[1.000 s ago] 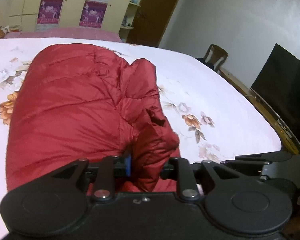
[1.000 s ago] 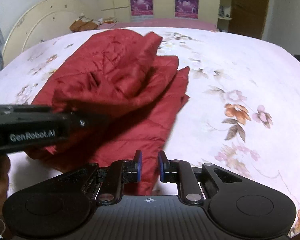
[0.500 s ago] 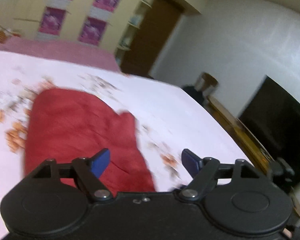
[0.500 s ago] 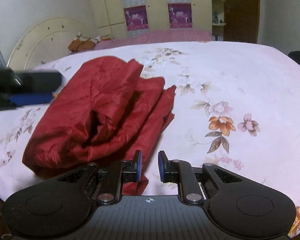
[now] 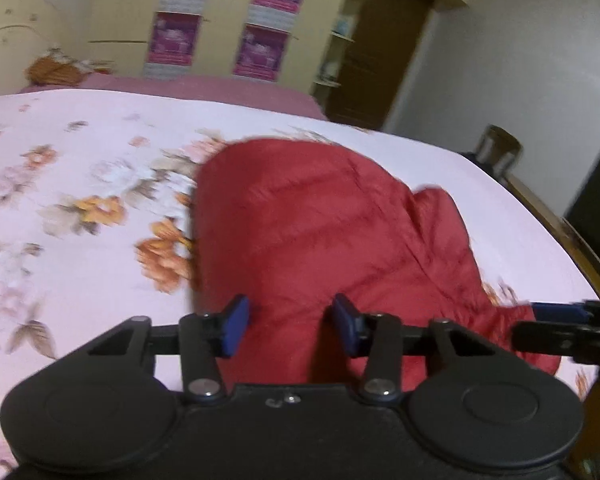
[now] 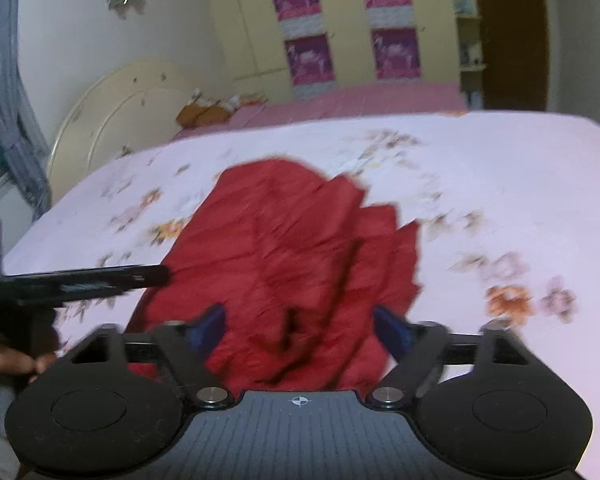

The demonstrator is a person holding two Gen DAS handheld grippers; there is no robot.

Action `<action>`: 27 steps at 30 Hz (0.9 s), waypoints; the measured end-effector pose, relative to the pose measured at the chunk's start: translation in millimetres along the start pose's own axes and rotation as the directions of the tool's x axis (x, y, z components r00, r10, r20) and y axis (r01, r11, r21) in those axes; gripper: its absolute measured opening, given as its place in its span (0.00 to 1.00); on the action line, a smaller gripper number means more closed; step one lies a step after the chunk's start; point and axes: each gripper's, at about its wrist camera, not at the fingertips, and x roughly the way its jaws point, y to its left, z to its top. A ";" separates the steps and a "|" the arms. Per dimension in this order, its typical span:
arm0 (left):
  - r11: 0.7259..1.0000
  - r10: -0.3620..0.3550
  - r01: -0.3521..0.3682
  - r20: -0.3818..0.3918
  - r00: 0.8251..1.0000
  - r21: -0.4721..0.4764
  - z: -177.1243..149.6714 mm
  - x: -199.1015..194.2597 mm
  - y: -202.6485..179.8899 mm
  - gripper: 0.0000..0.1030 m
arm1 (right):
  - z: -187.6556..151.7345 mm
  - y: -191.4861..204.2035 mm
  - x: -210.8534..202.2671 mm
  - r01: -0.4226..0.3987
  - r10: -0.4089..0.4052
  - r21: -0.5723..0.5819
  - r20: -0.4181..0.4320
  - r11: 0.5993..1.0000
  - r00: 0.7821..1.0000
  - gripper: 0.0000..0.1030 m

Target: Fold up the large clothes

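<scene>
A red padded jacket [image 5: 320, 232] lies folded in a bundle on the floral bedsheet [image 5: 80, 200]; it also shows in the right wrist view [image 6: 300, 264]. My left gripper [image 5: 290, 326] is open and empty, its blue pads above the jacket's near edge. My right gripper [image 6: 300, 330] is open wide and empty over the near end of the jacket. The right gripper's fingers show at the right edge of the left wrist view [image 5: 560, 320]. The left gripper shows at the left of the right wrist view [image 6: 80, 284]. Both views are motion-blurred.
The bed fills most of both views, with a cream headboard [image 6: 116, 120] and a pink cover [image 6: 360, 100] at the back. A wooden chair [image 5: 500, 152], a dark screen [image 5: 596, 208] and the bed's wooden edge [image 5: 572, 240] are on the right.
My left gripper let go of the red jacket and opened. My right gripper, shut before, has opened wide. Both have pulled back and up from the jacket, which now rests on the bed.
</scene>
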 end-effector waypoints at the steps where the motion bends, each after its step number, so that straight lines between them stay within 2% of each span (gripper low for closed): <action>1: 1.000 -0.009 0.009 0.004 1.000 0.016 -3.1 1.8 -2.0 0.42 | -2.1 4.0 6.6 0.000 0.000 0.004 -0.023 1.000 1.000 0.68; 2: 0.999 -0.024 0.023 0.004 1.000 0.024 -5.3 4.5 -3.3 0.42 | -5.1 7.1 13.2 0.001 0.000 0.008 -0.043 1.000 0.999 0.68; 3: 0.999 -0.040 0.040 0.003 0.999 0.025 -7.3 6.7 -3.3 0.42 | -8.2 10.7 18.4 0.004 -0.004 0.007 -0.062 1.000 0.998 0.63; 4: 0.998 -0.049 0.049 0.002 0.999 0.031 -8.3 10.0 -2.6 0.42 | -11.5 13.8 22.4 0.023 -0.023 -0.001 -0.083 1.000 0.996 0.42; 5: 0.997 -0.054 0.054 0.001 0.999 0.047 -9.8 10.2 -3.6 0.42 | -14.3 14.8 25.6 0.053 -0.053 -0.004 -0.096 0.999 0.994 0.32; 6: 0.996 -0.067 0.067 -0.002 0.998 0.059 -10.1 11.0 -3.0 0.42 | -16.8 13.5 26.9 0.076 -0.075 0.003 -0.101 0.997 0.992 0.23; 9: 0.990 -0.118 0.120 -0.022 0.993 0.078 -8.9 11.2 -2.3 0.42 | -21.2 2.0 17.1 0.098 -0.091 0.060 -0.104 0.993 0.990 0.08; 11: 0.983 -0.154 0.158 -0.044 0.987 0.094 -9.2 16.0 -3.5 0.42 | -27.2 -2.4 12.5 0.146 -0.139 0.058 -0.115 0.988 0.984 0.06; 14: 0.976 -0.173 0.181 -0.079 0.982 0.118 -16.0 28.2 -7.0 0.42 | -49.7 -17.7 33.2 0.227 -0.206 0.079 -0.208 0.971 0.956 0.06; 16: 0.971 -0.171 0.184 -0.092 0.981 0.155 -16.3 31.1 -11.3 0.42 | -55.5 -23.3 38.4 0.241 -0.207 0.123 -0.237 0.963 0.949 0.08; 17: 0.968 -0.168 0.183 -0.102 0.981 0.169 -14.3 31.3 -11.6 0.42 | -53.8 -23.6 35.2 0.256 -0.221 0.139 -0.228 0.957 0.948 0.10; 18: 0.967 -0.172 0.190 -0.111 0.979 0.169 -11.3 31.2 -9.8 0.42 | -51.1 -21.2 30.9 0.279 -0.246 0.131 -0.222 0.951 0.944 0.19; 19: 0.967 -0.182 0.200 -0.121 0.976 0.158 -7.4 30.1 -6.8 0.42 | -47.5 -18.1 24.0 0.303 -0.275 0.118 -0.209 0.946 0.938 0.24; 24: 0.955 -0.249 0.265 -0.127 0.960 0.132 9.2 21.8 4.0 0.44 | -19.2 -4.6 -17.2 0.354 -0.346 0.157 -0.080 0.922 0.935 0.24; 27: 0.946 -0.280 0.293 -0.105 0.954 0.137 21.3 18.9 9.8 0.44 | 5.1 8.4 -19.7 0.355 -0.361 0.179 -0.003 0.917 0.933 0.25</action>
